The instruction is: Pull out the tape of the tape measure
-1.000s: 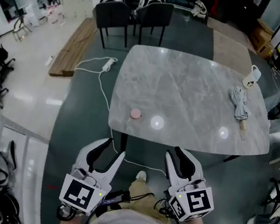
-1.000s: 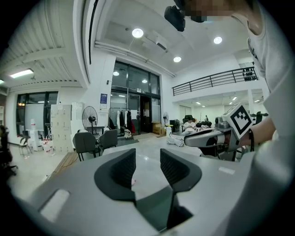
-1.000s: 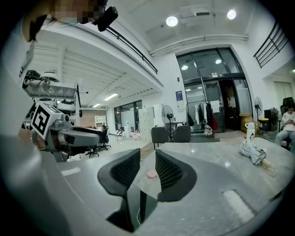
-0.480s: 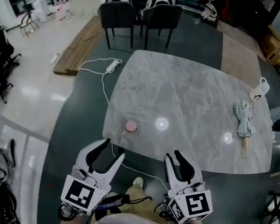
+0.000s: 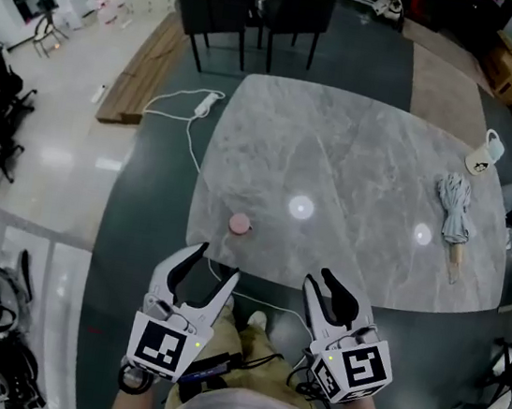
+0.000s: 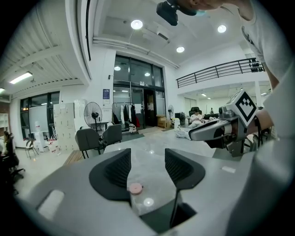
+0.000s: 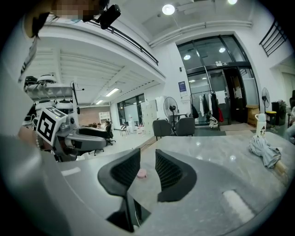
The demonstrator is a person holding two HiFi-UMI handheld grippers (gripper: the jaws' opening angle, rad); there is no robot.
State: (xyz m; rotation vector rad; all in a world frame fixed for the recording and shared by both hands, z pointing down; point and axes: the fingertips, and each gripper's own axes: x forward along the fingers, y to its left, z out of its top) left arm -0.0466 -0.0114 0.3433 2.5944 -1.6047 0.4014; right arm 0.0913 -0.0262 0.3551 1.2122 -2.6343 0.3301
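Observation:
A small round pink tape measure (image 5: 239, 223) lies on the grey marble table (image 5: 356, 166), close to its near left edge. In the left gripper view the tape measure (image 6: 135, 187) shows low between the jaws but far beyond them, and in the right gripper view the tape measure (image 7: 142, 173) also lies beyond the jaws. My left gripper (image 5: 217, 260) hangs short of the table edge, just below the tape measure; its jaws are opening with nothing between them. To its right, my right gripper (image 5: 321, 279) is open and empty, also short of the edge.
A folded grey umbrella (image 5: 455, 203) and a white mug (image 5: 482, 155) lie at the table's right side. Two dark chairs (image 5: 217, 9) stand at the far end. A white power strip with its cable (image 5: 199, 106) runs along the floor left of the table, next to wooden boards (image 5: 143, 70).
The left jaws have spread wider. Both grippers and the head camera have come closer to the table's near edge; the tape measure now sits just above the left gripper.

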